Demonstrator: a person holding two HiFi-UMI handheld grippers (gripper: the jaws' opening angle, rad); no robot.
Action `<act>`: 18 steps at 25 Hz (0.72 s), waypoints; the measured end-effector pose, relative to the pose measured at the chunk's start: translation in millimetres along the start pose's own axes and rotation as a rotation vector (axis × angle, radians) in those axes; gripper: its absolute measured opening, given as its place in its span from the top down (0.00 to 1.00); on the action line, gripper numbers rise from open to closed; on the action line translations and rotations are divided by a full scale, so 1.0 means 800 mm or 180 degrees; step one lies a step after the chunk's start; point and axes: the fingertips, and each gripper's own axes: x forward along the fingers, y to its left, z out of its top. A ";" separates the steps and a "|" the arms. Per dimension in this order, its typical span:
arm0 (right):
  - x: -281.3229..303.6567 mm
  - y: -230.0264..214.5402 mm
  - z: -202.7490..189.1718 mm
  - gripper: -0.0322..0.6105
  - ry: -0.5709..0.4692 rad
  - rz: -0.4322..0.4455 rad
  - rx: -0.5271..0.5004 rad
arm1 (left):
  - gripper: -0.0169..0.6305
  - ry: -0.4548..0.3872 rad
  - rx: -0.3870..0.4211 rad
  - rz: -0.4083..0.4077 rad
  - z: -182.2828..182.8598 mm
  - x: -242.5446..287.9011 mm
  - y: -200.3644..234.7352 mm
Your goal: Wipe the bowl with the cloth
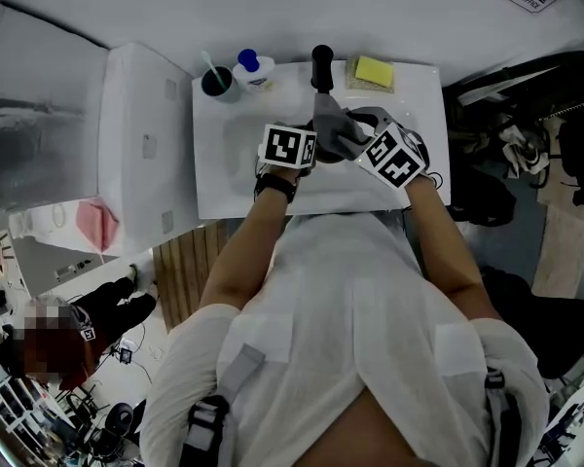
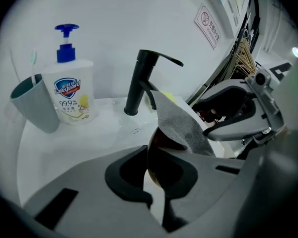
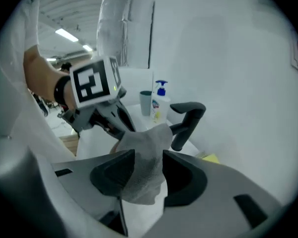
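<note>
Right gripper view: cloth (image 3: pixel 145 166) between jaws

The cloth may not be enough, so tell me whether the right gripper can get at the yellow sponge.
Probably yes: the sponge lies right of the faucet, on the right gripper's side, nothing between them. The cloth hangs between its open jaws, though, and may drag along.

black faucet (image 2: pixel 138 83) | soap bottle (image 2: pixel 69 93) left of it | grey cup (image 2: pixel 34 103) | yellow sponge (image 1: pixel 373 70)
</note>
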 end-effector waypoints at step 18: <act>0.027 -0.020 -0.025 0.89 0.0552 -0.0409 -0.0323 | 0.95 0.0152 0.0938 0.0043 0.021 -0.010 -0.048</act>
